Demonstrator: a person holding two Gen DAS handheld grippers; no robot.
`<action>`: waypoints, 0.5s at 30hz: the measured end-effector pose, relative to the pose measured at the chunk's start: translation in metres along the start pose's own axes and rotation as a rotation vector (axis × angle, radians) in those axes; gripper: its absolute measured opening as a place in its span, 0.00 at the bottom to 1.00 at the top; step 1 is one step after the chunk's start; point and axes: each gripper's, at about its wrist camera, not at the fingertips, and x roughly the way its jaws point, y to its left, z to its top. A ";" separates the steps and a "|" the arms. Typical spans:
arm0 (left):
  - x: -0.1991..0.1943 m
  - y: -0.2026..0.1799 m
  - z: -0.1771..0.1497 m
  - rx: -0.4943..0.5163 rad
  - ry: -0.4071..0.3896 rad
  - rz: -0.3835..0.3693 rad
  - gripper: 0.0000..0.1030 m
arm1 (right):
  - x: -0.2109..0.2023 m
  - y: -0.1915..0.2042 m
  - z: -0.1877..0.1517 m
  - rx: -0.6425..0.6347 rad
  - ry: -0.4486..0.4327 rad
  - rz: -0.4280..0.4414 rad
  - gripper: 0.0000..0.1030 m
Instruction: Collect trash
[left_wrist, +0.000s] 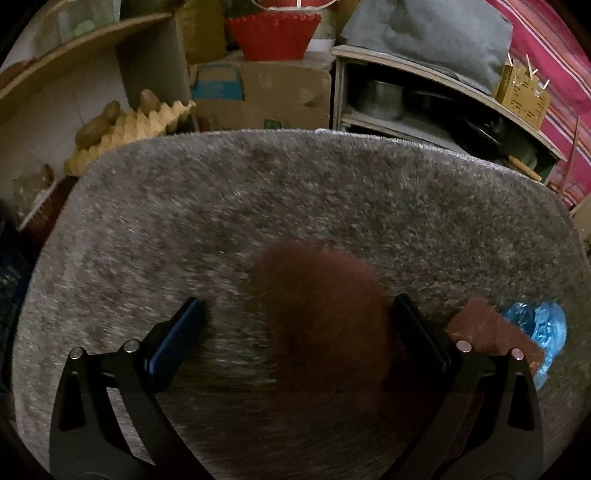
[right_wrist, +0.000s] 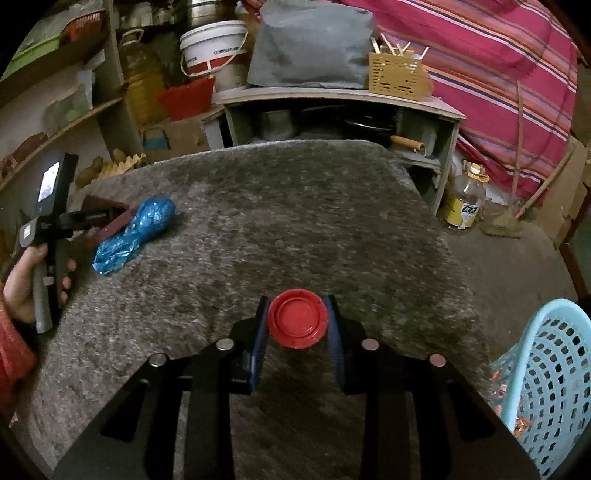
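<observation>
A round red plastic lid (right_wrist: 298, 319) sits pinched in the right gripper (right_wrist: 297, 325) above the grey shaggy tabletop (right_wrist: 295, 221); the left gripper (left_wrist: 295, 325) is spread wide.

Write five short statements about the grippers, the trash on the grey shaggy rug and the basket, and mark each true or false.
1. The right gripper is shut on the round red plastic lid. True.
2. The left gripper is clamped on the crumpled blue plastic bag. False: its fingers are spread wide, and the bag lies off to its right on the grey shaggy rug.
3. The light blue perforated plastic basket stands at the right of the rug. True.
4. The red lid already lies in the basket. False: it is between the right gripper's fingers.
5. A flat brown piece lies beside the blue bag. True.
</observation>
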 end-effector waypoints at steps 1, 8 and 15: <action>0.002 -0.001 0.000 -0.001 0.011 -0.001 0.96 | 0.000 -0.002 0.000 0.003 0.000 -0.001 0.29; -0.001 -0.002 -0.002 0.020 -0.002 -0.032 0.84 | -0.011 -0.019 -0.005 0.035 -0.014 -0.016 0.29; -0.013 -0.015 -0.003 0.111 -0.021 -0.097 0.45 | -0.016 -0.037 -0.007 0.049 -0.017 -0.037 0.29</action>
